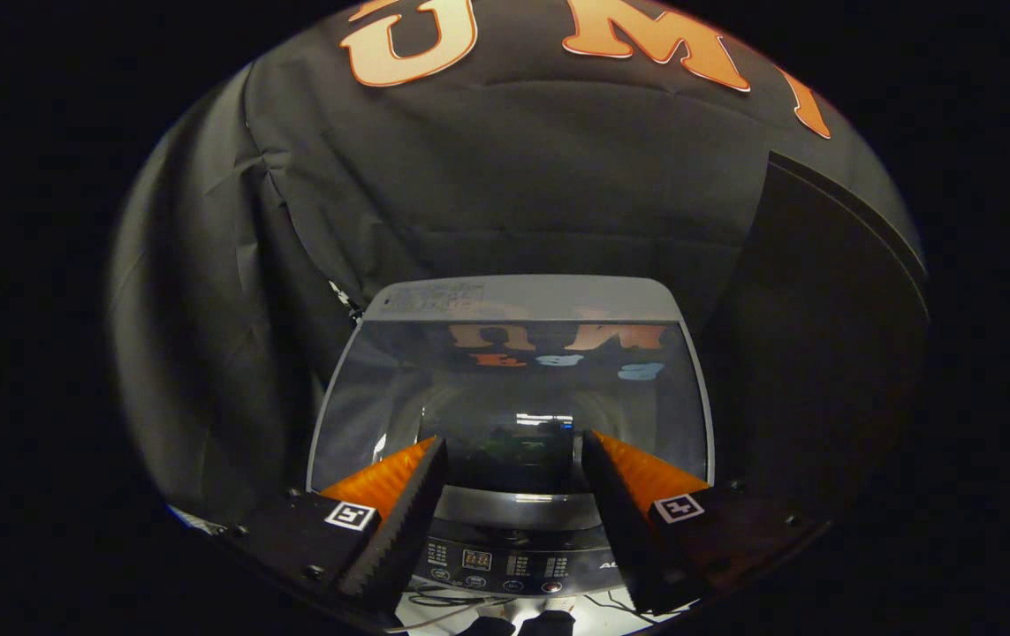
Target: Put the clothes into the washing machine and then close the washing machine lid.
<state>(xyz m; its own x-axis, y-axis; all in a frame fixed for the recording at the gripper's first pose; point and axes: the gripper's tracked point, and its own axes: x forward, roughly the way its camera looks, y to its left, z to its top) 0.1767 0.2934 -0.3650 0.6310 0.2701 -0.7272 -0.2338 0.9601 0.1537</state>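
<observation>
The gripper (512, 459) hangs above the front of a top-loading washing machine (513, 530), looking down and forward along its two fingers, which stand well apart with nothing between them but the view of the machine below; it holds nothing. Just ahead of and beneath the fingertips lies the glass lid (513, 389), flat and down over the tub, its pane mirroring the booth wall, so the lid looks already shut. Beyond the lid sits the grey rear panel (518, 297) of the machine, close against the dark cloth wall (487, 194). Nearer than the fingertips, below and between the finger bases, is the control panel (505, 561) with its small display and row of round buttons, and under that a pale floor (460, 609) with thin cables. Through the glass, just ahead of the fingertips, something dark with a hint of green and blue shows inside the tub; it may be the clothes (518, 442), but the reflections make that uncertain. To the right of the right finger stands a tall dark panel (823, 353), well apart from the machine. Judging from the flat lid and the empty, spread fingers, the task looks finished or nearly so, the tool held clear above the front edge so as not to touch the glass
</observation>
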